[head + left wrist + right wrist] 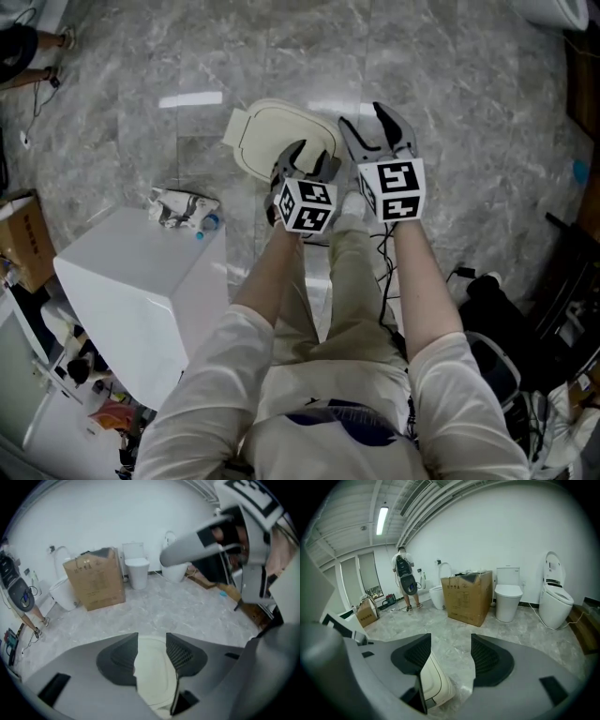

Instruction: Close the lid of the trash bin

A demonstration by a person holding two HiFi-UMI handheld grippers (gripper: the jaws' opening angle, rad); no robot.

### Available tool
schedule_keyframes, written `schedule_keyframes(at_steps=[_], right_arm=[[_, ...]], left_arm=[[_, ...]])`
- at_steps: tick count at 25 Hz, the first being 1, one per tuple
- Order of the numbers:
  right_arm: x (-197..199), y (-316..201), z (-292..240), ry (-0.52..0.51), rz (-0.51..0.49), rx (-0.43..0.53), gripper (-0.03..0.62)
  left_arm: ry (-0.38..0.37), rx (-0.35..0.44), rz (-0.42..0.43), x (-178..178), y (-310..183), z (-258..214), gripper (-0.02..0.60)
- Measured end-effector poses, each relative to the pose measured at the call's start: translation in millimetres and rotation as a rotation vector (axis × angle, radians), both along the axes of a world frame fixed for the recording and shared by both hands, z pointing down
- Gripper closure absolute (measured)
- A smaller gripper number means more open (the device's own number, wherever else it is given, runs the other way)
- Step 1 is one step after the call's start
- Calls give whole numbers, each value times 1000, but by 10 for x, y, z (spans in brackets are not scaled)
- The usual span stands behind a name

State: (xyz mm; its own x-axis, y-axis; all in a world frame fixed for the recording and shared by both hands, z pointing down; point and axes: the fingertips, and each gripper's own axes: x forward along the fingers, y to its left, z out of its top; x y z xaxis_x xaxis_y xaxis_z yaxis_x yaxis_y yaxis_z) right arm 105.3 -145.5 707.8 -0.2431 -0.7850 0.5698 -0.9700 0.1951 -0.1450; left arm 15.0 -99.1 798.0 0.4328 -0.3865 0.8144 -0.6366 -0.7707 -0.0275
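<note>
The cream trash bin (pixel 267 136) stands on the grey marble floor, and from above its lid looks flat down over it. My left gripper (pixel 309 159) hangs just above the bin's near right edge, open; in the left gripper view the cream lid (pixel 152 672) shows below, between the two dark pads, with no contact that I can see. My right gripper (pixel 367 127) is to the right of the bin, open and empty. In the right gripper view the bin (pixel 436 681) shows low at the left, behind the left pad, beside the gap of my right gripper (pixel 451 644).
A white cabinet (pixel 131 309) stands at the left with crumpled wrappers and a small bottle (pixel 183 208) on its far edge. A black bag and cables (pixel 497 309) lie at the right. Farther off are a large cardboard box (pixel 468 597), toilets (pixel 508 597) and a standing person (pixel 404 576).
</note>
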Motion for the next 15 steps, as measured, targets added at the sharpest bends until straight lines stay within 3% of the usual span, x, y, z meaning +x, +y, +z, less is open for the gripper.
schedule_keyframes(at_steps=[5, 8, 15], right_arm=[[-194, 249, -842, -17, 11, 34, 318], [-238, 207, -1510, -12, -29, 134, 324], [-502, 600, -2875, 17, -181, 286, 353]], left_arm=[[217, 73, -120, -298, -118, -1399, 397], [338, 184, -164, -420, -289, -2258, 397], [442, 369, -256, -771, 28, -3849, 425]])
